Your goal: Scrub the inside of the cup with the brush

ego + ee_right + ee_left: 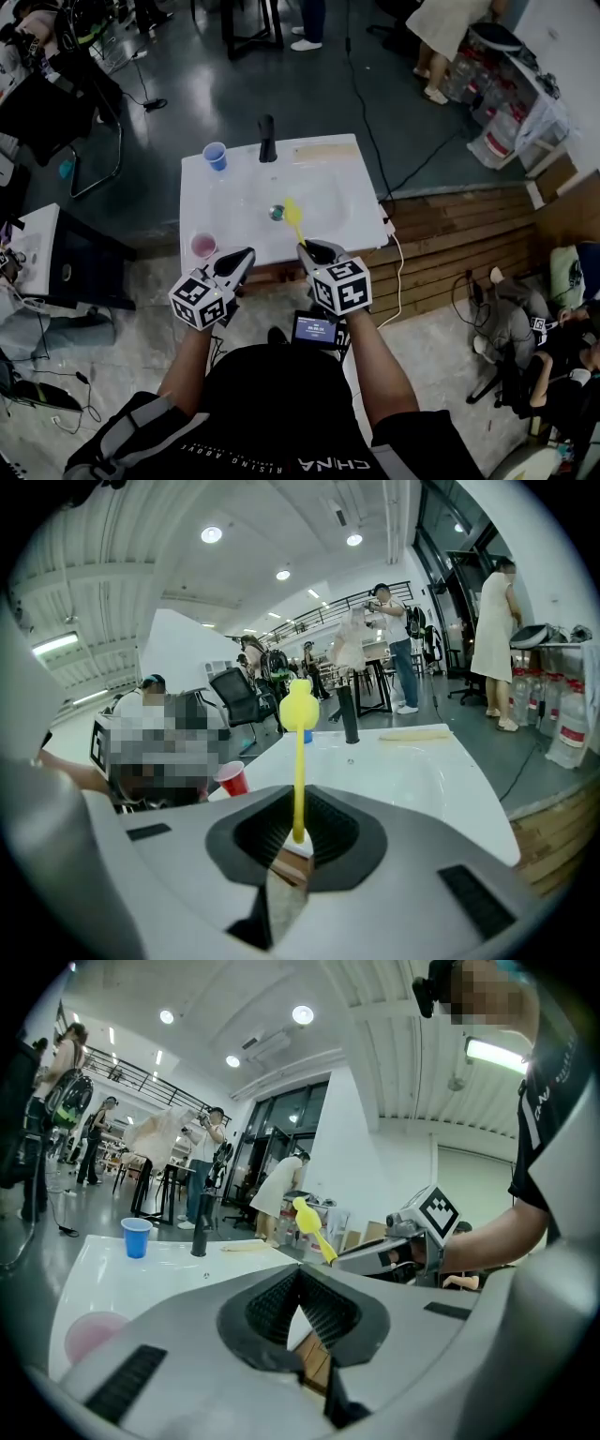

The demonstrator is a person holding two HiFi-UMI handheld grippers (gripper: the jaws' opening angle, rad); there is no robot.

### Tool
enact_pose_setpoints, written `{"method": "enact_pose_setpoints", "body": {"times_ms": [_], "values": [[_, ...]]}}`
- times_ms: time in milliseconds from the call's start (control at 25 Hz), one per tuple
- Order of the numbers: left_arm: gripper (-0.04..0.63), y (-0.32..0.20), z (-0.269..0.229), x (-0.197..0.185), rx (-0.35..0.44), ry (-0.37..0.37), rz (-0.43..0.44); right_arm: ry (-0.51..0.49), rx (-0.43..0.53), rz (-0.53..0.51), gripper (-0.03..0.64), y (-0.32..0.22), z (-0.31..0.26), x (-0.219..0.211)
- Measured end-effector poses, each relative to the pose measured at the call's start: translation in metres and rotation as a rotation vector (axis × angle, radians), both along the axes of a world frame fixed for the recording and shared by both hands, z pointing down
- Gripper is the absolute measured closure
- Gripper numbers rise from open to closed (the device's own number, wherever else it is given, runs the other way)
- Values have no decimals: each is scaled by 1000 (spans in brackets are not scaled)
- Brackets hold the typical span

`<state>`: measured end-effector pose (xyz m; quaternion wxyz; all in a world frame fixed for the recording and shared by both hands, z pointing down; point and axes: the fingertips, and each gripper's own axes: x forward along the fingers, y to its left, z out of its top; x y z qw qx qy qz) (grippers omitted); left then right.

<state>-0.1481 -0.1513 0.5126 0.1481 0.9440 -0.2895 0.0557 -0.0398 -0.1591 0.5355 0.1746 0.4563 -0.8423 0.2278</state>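
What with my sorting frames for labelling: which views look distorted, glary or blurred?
Head view: evenly lit, fairly sharp, the white sink top bright with little shadow. Left gripper view: strong fisheye bend, dark corners, ceiling lamps flaring. Right gripper view: same fisheye; the yellow brush is crisp, the edges soft.

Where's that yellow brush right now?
In the head view, the yellow brush sits clamped in the right gripper, its head poking out over the white sink beside the drain.
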Motion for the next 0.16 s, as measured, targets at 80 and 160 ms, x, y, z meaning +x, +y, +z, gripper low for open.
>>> {"method": "enact_pose_setpoints", "body": {"times_ms": [80, 160], "values": [[591, 0, 1, -1, -3, 1, 1, 0, -1, -1, 577, 0, 0, -1], [591, 1, 1, -1, -5, 7, 2, 1, -1, -2, 577, 1, 1, -3]]}}
